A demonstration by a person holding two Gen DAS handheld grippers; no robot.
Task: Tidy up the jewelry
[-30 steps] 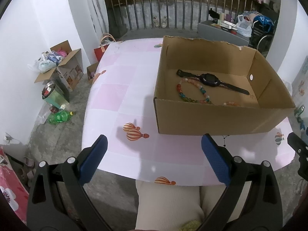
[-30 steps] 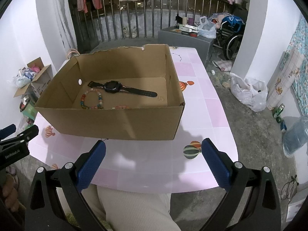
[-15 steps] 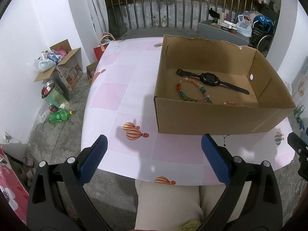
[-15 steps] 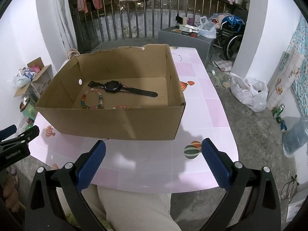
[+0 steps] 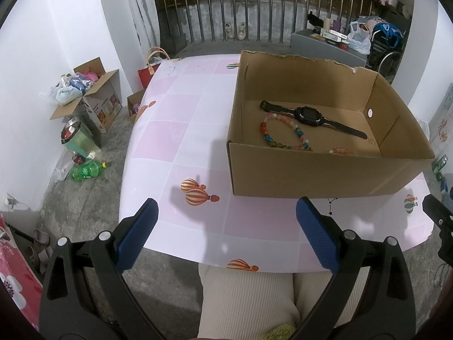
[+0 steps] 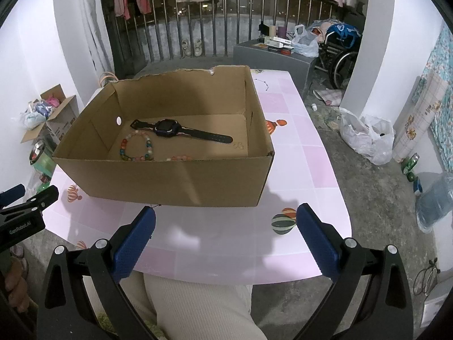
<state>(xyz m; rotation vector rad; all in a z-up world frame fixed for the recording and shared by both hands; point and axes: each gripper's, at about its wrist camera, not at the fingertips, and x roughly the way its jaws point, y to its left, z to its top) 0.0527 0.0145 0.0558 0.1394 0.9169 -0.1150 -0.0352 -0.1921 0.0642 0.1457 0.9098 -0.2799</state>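
Blue-padded left gripper (image 5: 226, 215) and right gripper (image 6: 226, 221) hover level over the near table (image 5: 175, 153) edge, fingers spread wide, grasping nothing. Beyond them stands an open cardboard box (image 5: 317, 172). Inside on its floor lie a black watch (image 6: 170, 130), a multicoloured bead bracelet (image 6: 136, 150) beside it, and a pink bead strand (image 6: 181, 157) partly hidden by the near wall.

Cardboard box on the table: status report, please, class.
Both tools open, empty, short of box. Watch and bead bracelet inside. Nothing in the way.
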